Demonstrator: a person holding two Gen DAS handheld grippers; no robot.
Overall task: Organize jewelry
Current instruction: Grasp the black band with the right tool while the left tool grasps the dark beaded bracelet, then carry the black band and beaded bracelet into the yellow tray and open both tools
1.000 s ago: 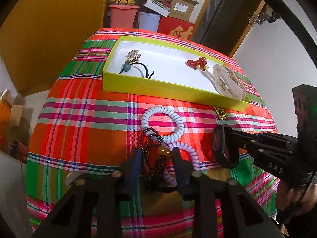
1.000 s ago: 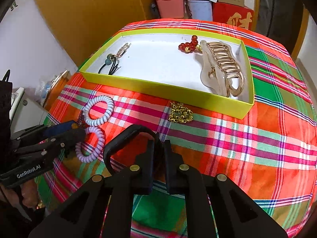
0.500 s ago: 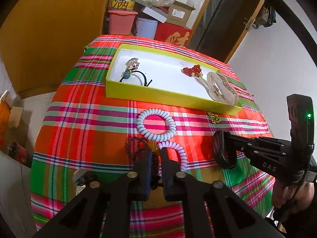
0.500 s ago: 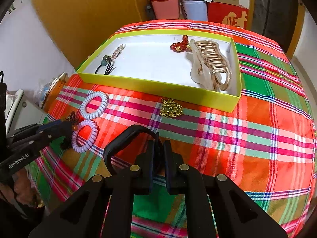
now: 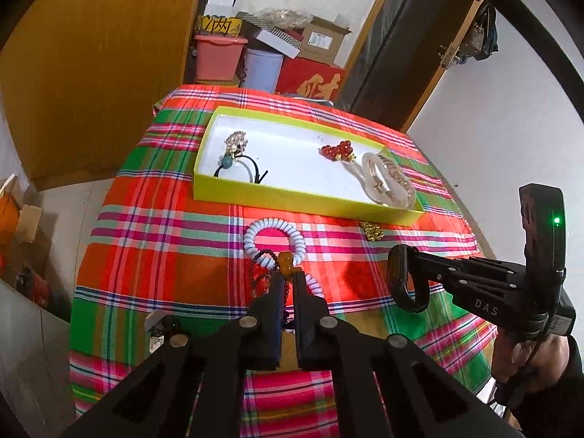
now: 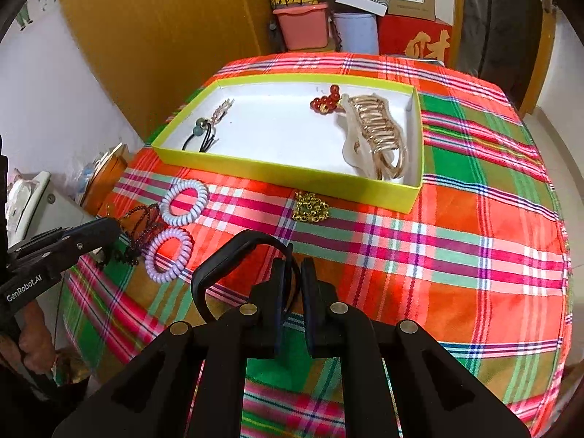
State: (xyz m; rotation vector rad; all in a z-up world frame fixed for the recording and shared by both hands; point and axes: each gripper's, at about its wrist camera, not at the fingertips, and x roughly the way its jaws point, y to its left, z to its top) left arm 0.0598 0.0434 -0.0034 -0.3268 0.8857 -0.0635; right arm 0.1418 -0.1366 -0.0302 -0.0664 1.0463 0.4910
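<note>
My left gripper [image 5: 288, 277] hangs low over the checked cloth, and its jaws are closing tight on a dark bead bracelet [image 5: 257, 273] with an amber bead [image 5: 285, 261] just past the tips. In the right wrist view that bracelet [image 6: 142, 226] dangles from the left gripper [image 6: 104, 231]. My right gripper [image 6: 294, 268] is shut on a black band [image 6: 226, 255], which loops out to the left. The left wrist view shows the same band [image 5: 399, 277] at the right gripper [image 5: 410, 272]. A yellow tray [image 5: 303, 200] [image 6: 284, 173] lies beyond.
The tray holds a hair tie with a teal bead [image 6: 200, 133], a red bead cluster [image 6: 325, 102] and a gold hair claw [image 6: 376, 135]. On the cloth lie a white coil tie [image 6: 184, 202], a lilac coil tie [image 6: 168, 255] and a gold chain [image 6: 310, 211]. Boxes and bins stand behind the table.
The left gripper's fingers closed around the bead bracelet and lifted it off the cloth. Both grippers rose a little. The right gripper kept its hold on the black band.
</note>
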